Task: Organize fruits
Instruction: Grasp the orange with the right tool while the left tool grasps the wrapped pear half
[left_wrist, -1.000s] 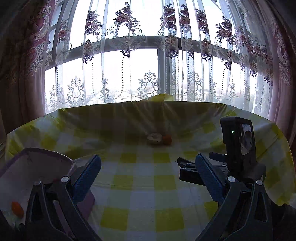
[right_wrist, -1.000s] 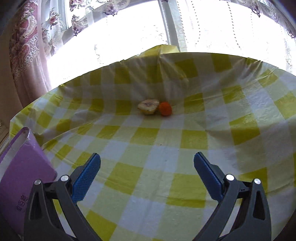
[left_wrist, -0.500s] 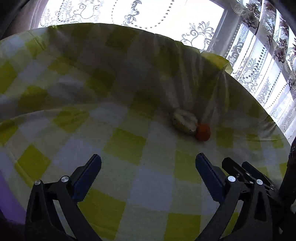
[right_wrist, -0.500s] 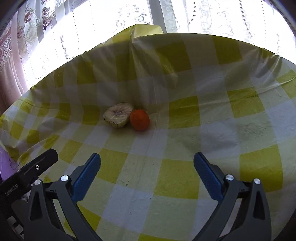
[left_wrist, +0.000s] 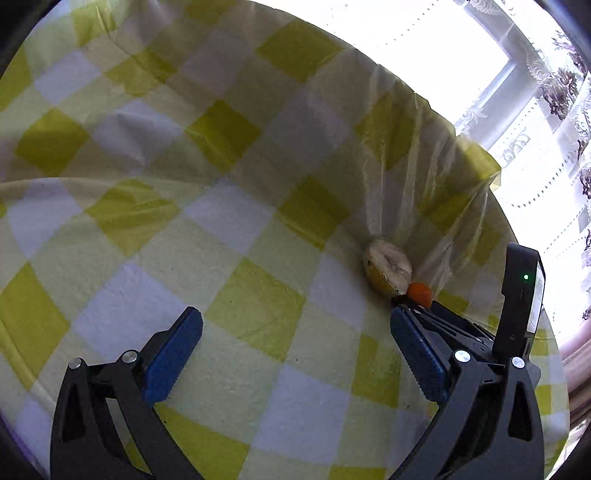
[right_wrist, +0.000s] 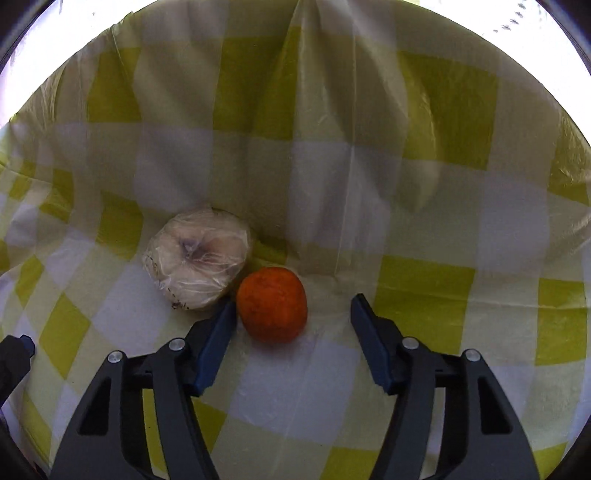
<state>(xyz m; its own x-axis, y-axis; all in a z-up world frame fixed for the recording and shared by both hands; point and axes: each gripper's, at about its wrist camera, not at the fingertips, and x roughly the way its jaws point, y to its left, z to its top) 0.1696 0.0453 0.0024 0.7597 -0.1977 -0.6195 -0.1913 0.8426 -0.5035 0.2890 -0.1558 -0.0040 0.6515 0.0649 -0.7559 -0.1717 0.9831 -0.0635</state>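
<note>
An orange fruit (right_wrist: 272, 304) lies on the yellow-checked tablecloth (right_wrist: 424, 280), touching a plastic-wrapped pale cut fruit (right_wrist: 197, 262) to its left. My right gripper (right_wrist: 293, 308) is open, its jaws on either side of the orange, the left fingertip close to it. In the left wrist view the wrapped fruit (left_wrist: 388, 266) and a bit of the orange (left_wrist: 419, 292) show at the right, behind the right gripper's body. My left gripper (left_wrist: 295, 325) is open and empty over the cloth.
The cloth rises in folds behind the fruits (right_wrist: 325, 129). A bright window with lace curtains (left_wrist: 554, 92) stands beyond the table. The right gripper's camera housing (left_wrist: 517, 295) sits close to my left gripper's right finger.
Both grippers moved forward and down toward the two fruits. The right gripper now straddles the orange. The purple box is out of view.
</note>
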